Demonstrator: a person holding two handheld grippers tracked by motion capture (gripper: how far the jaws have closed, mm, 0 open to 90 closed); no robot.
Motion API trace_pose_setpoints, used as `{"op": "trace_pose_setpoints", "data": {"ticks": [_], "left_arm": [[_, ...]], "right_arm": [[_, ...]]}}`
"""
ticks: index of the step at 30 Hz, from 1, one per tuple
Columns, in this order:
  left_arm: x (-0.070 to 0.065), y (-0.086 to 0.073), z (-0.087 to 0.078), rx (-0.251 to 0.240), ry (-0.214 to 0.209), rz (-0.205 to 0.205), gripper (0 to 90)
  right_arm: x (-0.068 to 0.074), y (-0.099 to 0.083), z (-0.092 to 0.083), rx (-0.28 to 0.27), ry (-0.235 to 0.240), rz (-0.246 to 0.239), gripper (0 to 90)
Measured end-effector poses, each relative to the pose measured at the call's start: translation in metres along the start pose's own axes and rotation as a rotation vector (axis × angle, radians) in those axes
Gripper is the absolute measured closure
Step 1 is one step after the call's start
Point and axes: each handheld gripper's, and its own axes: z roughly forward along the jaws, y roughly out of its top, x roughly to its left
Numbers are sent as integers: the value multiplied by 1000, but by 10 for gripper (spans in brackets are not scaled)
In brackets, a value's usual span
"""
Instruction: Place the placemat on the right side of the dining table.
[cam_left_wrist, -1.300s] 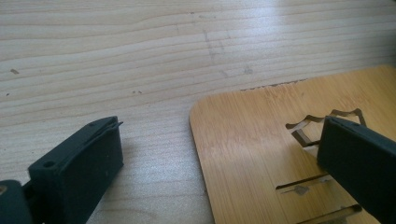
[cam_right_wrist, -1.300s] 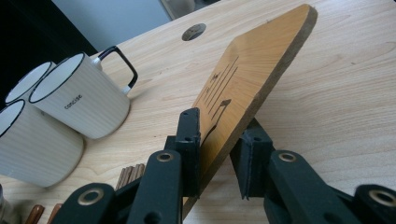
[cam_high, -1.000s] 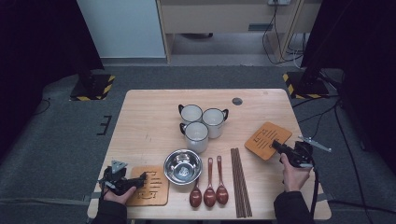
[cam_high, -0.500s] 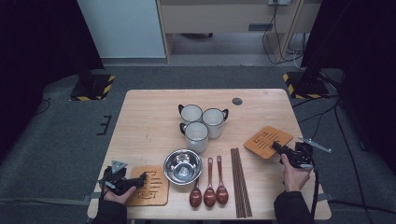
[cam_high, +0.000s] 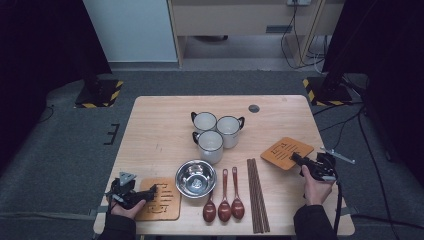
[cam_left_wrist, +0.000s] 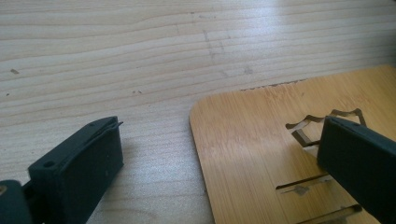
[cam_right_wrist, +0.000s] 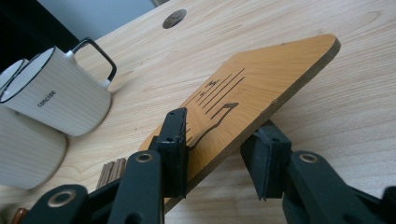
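While the right gripper's (cam_right_wrist: 219, 129) fingers have just been opening around the tilted coaster (cam_right_wrist: 261, 79), it's best to ease it flat onto the worktop (cam_right_wrist: 355, 116); the left gripper's (cam_left_wrist: 222, 125) fingers are spread.

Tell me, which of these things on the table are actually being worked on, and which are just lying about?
In use: right-hand bamboo mat; left-hand bamboo mat.
Lying about: three mugs; steel bowl; three spoons; chopsticks.
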Motion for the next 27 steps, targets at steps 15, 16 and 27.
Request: {"op": "trace_pose_setpoints", "data": {"ticks": [15, 16, 27], "left_arm": [[0, 0, 0, 3, 0, 3, 0], [0, 0, 0, 2, 0, 2, 0], [0, 0, 0, 0, 0, 0, 0]], "right_arm": [[-5, -2, 2, 7, -23, 9, 582], [-6, -2, 2, 8, -25, 7, 580], [-13, -4, 5, 29, -42, 20, 557]]}}
